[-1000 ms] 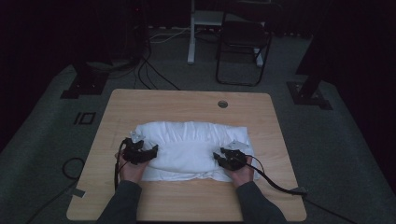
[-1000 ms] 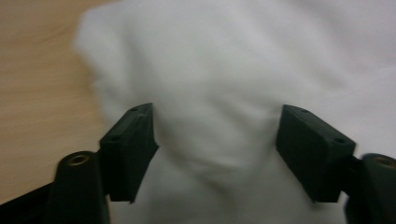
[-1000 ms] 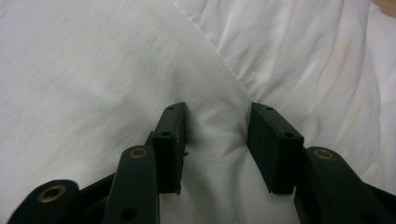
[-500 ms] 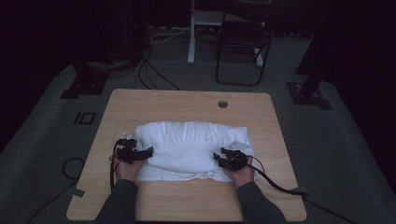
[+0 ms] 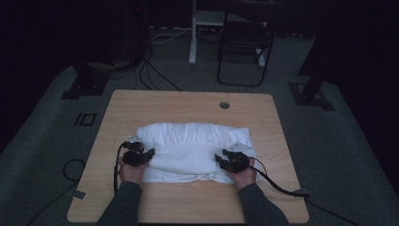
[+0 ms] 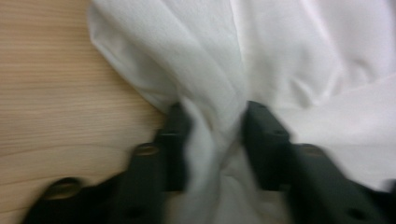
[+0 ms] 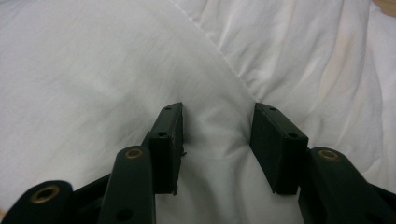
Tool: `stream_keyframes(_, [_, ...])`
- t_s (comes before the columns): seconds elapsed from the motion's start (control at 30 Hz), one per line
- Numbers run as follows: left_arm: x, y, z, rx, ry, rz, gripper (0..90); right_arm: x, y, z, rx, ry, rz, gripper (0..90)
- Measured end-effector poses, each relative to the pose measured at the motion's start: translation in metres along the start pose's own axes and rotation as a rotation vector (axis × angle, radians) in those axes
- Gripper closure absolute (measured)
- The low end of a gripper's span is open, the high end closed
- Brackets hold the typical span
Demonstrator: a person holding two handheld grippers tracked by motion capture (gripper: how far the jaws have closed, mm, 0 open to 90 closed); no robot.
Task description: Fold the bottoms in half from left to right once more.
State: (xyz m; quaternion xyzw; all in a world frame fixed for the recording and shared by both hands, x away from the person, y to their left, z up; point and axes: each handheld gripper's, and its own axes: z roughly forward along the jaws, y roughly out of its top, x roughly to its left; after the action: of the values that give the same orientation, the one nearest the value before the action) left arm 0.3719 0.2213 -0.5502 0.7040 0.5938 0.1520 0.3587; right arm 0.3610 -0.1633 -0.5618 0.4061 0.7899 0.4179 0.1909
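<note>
A white cloth lies folded and rumpled on the near half of the wooden table. My left gripper is at the cloth's left end. Its jaws have just been closing, and a bunched fold of cloth is now pinched between its pads, with my left gripper pointing into the fabric. At the cloth's right end, my right gripper holds a raised ridge of cloth. My right gripper presses that ridge from both sides.
A round cable hole sits near the table's far edge. A folding chair and a white post stand on the floor beyond. Cables trail from both grippers over the near table edge.
The left gripper shifted slightly at the cloth's left edge and now has a fold of cloth drawn up between its jaws. The right gripper has stayed where it was.
</note>
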Motion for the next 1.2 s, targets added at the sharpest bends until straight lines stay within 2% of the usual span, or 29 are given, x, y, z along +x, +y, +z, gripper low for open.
stream_keyframes(0.07, [0.002,0.001,-0.004,-0.021,-0.023,-0.018,82.5,0.0,0.001,-0.001,0.003,0.005,0.005,51.3])
stream_keyframes(0.1, [0.002,0.002,-0.008,-0.037,-0.033,-0.024,83.8,-0.001,0.002,-0.002,0.003,0.013,0.01,49.5])
stream_keyframes(0.17, [0.003,0.006,-0.018,-0.069,-0.054,-0.023,84.7,-0.001,0.007,-0.007,0.003,0.017,0.009,47.6])
stream_keyframes(0.23, [0.002,0.01,-0.029,-0.112,-0.079,-0.026,84.8,0.001,0.016,-0.014,-0.043,0.025,0.014,47.3])
stream_keyframes(0.3, [0.001,0.017,-0.038,-0.145,-0.101,-0.03,85.0,0.007,0.028,-0.017,-0.081,0.035,0.01,46.7])
stream_keyframes(0.4, [-0.003,0.025,-0.048,-0.185,-0.137,-0.029,85.2,0.019,0.044,-0.013,-0.103,0.042,-0.007,45.3])
stream_keyframes(0.47, [-0.003,0.028,-0.051,-0.197,-0.151,-0.035,85.3,0.022,0.048,-0.01,-0.103,0.046,-0.012,45.3])
stream_keyframes(0.5, [-0.005,0.032,-0.056,-0.219,-0.171,-0.041,85.3,0.025,0.051,-0.005,-0.098,0.045,-0.019,45.2])
stream_keyframes(0.6, [-0.007,0.039,-0.065,-0.259,-0.214,-0.042,85.5,0.033,0.05,0.019,-0.025,0.028,-0.054,45.1])
stream_keyframes(0.67, [-0.01,0.046,-0.072,-0.281,-0.241,-0.035,85.6,0.034,0.043,0.034,0.028,0.038,-0.065,45.6])
stream_keyframes(0.73, [-0.016,0.053,-0.079,-0.304,-0.256,-0.022,85.7,0.035,0.038,0.041,0.007,0.03,-0.067,45.8])
stream_keyframes(0.9, [-0.037,0.069,-0.089,-0.347,-0.316,0.024,85.8,0.038,0.038,0.046,-0.007,0.039,-0.031,46.3])
stream_keyframes(1.07, [-0.057,0.078,-0.088,-0.351,-0.358,0.066,85.7,0.042,0.035,0.047,-0.027,0.03,-0.014,46.4])
stream_keyframes(1.2, [-0.064,0.08,-0.084,-0.345,-0.362,0.083,85.6,0.039,0.039,0.044,-0.012,0.058,-0.005,44.9])
